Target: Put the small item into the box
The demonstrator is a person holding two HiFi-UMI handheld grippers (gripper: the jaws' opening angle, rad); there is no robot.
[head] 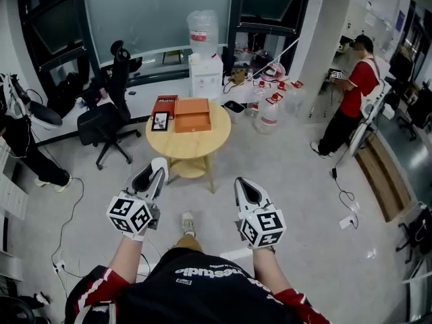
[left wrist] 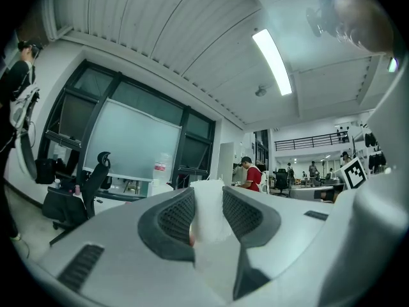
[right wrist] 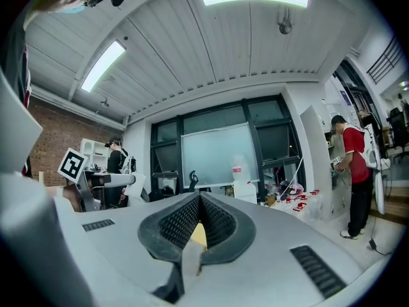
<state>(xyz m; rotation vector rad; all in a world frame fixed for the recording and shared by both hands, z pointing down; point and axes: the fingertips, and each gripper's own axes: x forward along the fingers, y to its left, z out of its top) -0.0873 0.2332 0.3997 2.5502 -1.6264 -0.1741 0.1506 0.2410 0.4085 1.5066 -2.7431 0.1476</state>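
An orange box (head: pixel 192 115) lies shut on a round wooden table (head: pixel 202 146) ahead of me, some way beyond both grippers. My left gripper (head: pixel 154 174) is held level over the floor, short of the table. Its jaws are shut on a small white item (left wrist: pixel 208 216), which fills the gap between the pads in the left gripper view. My right gripper (head: pixel 244 186) is beside it at the same height. In the right gripper view the right gripper (right wrist: pixel 199 200) has its fingertips touching and I see nothing held.
A red flat box (head: pixel 164 104) and a small dark-framed picture (head: pixel 160 121) lie left of the orange box. A black office chair (head: pixel 111 117) stands left of the table. A water dispenser (head: pixel 204 66) and water bottles (head: pixel 268 113) are behind it. A person in red (head: pixel 351 93) stands far right.
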